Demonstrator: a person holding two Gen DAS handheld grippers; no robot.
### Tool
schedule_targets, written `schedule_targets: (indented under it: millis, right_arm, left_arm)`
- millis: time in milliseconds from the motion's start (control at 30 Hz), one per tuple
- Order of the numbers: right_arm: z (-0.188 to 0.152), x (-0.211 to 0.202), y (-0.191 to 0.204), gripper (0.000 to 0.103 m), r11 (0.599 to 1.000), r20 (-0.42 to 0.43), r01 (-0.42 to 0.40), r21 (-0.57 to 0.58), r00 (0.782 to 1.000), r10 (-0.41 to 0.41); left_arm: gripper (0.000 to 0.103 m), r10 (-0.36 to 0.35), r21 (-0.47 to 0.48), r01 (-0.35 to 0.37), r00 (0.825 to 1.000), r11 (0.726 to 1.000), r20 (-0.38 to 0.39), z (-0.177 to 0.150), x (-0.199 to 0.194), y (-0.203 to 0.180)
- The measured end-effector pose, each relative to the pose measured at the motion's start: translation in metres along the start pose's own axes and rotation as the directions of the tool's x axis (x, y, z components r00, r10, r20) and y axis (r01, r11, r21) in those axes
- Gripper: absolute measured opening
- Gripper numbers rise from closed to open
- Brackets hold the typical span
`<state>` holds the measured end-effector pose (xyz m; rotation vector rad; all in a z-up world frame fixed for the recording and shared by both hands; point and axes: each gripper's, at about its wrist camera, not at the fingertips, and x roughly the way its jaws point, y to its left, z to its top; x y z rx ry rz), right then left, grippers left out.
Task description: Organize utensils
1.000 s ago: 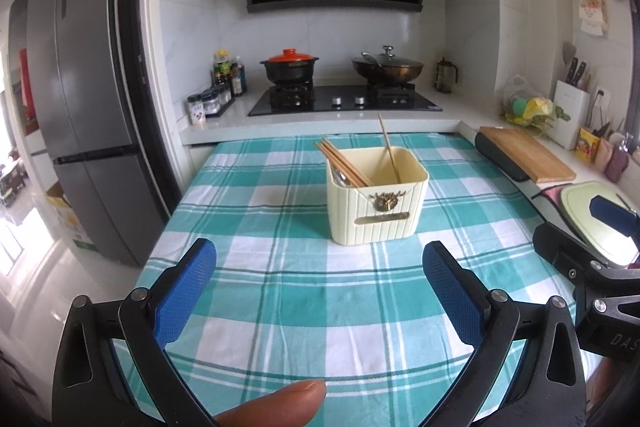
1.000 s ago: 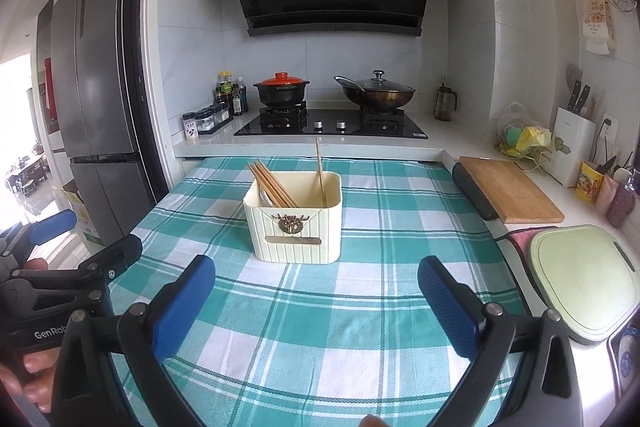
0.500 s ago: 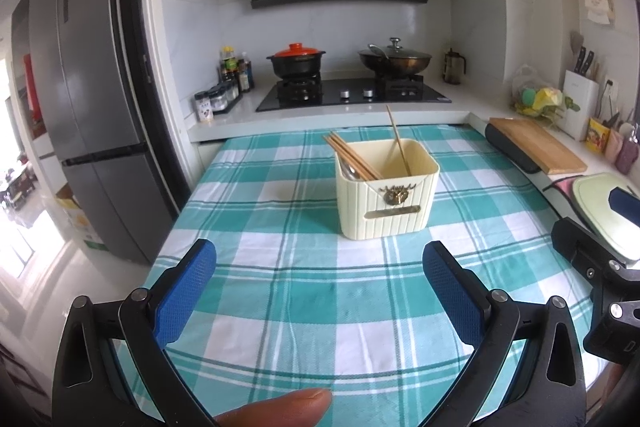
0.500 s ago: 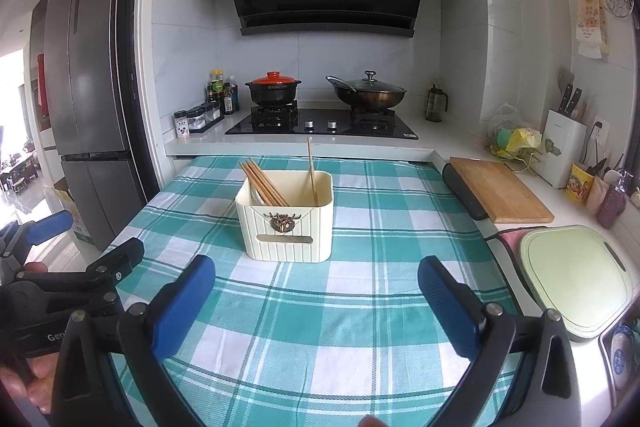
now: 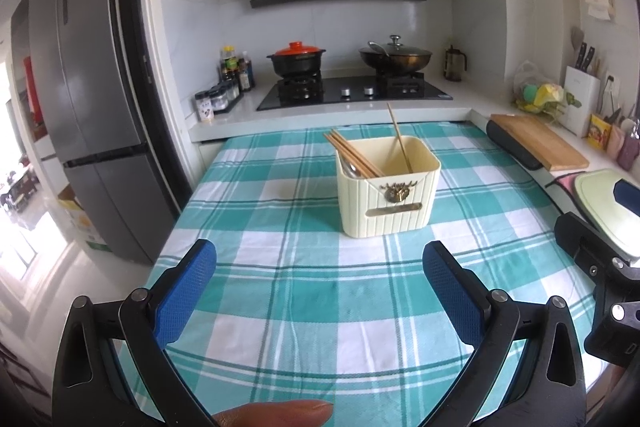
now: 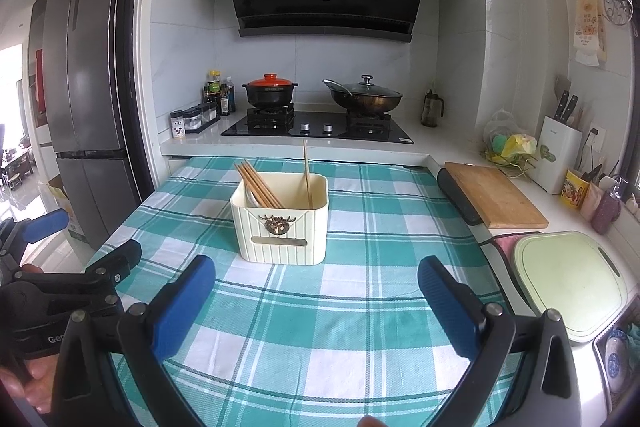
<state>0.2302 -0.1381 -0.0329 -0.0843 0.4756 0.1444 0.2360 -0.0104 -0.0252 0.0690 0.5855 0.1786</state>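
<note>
Centrally, on the checked cloth (image 5: 304, 307) of the bench, stands the holder (image 5: 387, 194), a cream, ribbed plastic box with rounded corners and a brass ornament on its front. A bundle of chopsticks (image 5: 352, 155) leans in its left part beside a spoon (image 5: 351, 169), and a single stick (image 5: 399, 139) stands tilted in the right part. No utensil lies loose on the cloth, so the sorting looks almost done.

The left gripper (image 5: 319, 265) and the right gripper (image 6: 316, 281) are both spread wide and empty, well short of the holder.

The risk is likely a nudge: the holder looks light and tall, and a finger catching its rim or the lone stick could tip it or drag the cloth. The smooth, thin sticks may also slip between the textured blue pads (image 6: 182, 301).
</note>
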Motion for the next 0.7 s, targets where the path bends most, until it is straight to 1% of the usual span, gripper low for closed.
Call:
schedule_targets:
  millis: [467,567,700]
  right_arm:
    - [-0.0007,-0.0047,0.0036,0.103,1.000,0.008,0.003,-0.019,1.000,-0.003]
    - [-0.0004,-0.0036,0.0024,0.103,1.000,0.004,0.005,-0.018,1.000,-0.005]
    - [-0.0002,-0.0028,0.0009,0.103,1.000,0.002,0.006,-0.015,1.000,-0.006]
  left_arm:
    - [0.103,0.001,-0.001,-0.001,1.000,1.000,-0.009,-0.0024,0.0009,-0.0031]
    - [0.103,0.039,-0.024,-0.038,0.999,0.999,0.016,-0.0026,-0.0029,-0.0011]
    - [0.103,0.027,-0.027,-0.027,0.999,0.999,0.024,-0.0003,-0.0033,0.0014]
